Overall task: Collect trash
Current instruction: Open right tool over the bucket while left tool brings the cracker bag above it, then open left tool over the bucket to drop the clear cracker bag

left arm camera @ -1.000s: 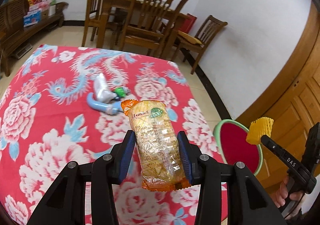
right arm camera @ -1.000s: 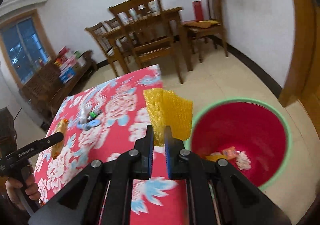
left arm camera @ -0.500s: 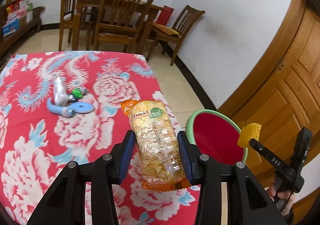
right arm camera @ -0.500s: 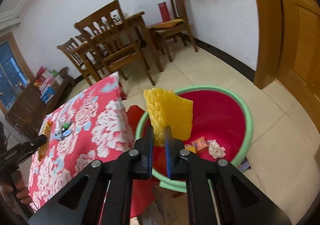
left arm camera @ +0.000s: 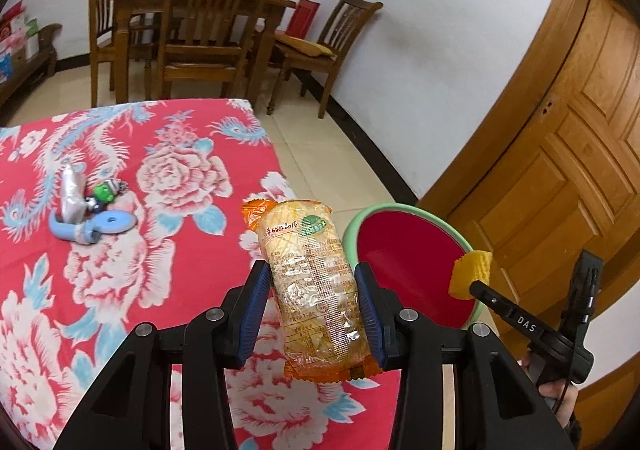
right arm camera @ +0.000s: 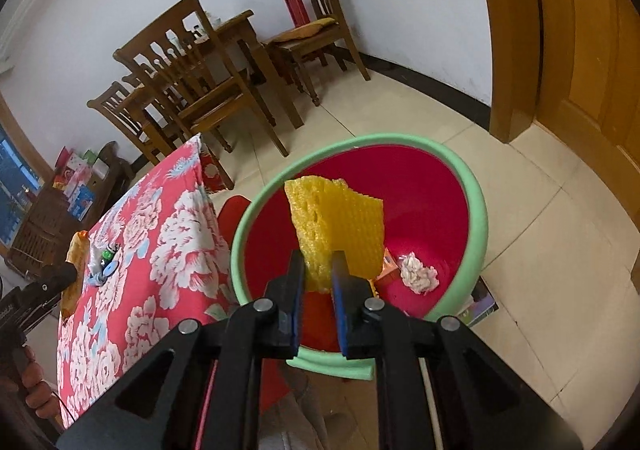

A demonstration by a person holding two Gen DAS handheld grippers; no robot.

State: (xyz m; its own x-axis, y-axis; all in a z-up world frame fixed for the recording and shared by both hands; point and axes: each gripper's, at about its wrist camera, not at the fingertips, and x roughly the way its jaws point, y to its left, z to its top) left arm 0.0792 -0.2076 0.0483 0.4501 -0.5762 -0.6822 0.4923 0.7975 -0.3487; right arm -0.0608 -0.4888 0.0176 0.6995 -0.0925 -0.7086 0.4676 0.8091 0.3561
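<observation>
My left gripper [left arm camera: 313,270] is shut on an orange-ended clear snack packet [left arm camera: 304,242], held upright above the right edge of the table with the red floral cloth [left arm camera: 120,270]. My right gripper [right arm camera: 318,256] hovers over the red bin with a green rim [right arm camera: 476,209]. A yellow foam piece [right arm camera: 340,217] stands between its jaws, which are opening while the pads still touch it. In the left wrist view the right gripper [left arm camera: 476,284], with the foam [left arm camera: 472,270], sits over the far side of the bin [left arm camera: 352,226]. The left gripper [right arm camera: 68,274] shows at the left edge of the right wrist view.
A blue ring tool, a grey tube and a small green item [left arm camera: 92,217] lie on the cloth. The bin holds crumpled white paper [right arm camera: 418,276] and an orange box [right arm camera: 390,270]. Wooden chairs and a dining table [left arm camera: 208,5] stand behind, with a wooden door [left arm camera: 560,169] to the right.
Both grippers moved right, toward the bin. The right one came down over the bin's mouth and its jaws widened around the foam. The left grip on the packet is unchanged.
</observation>
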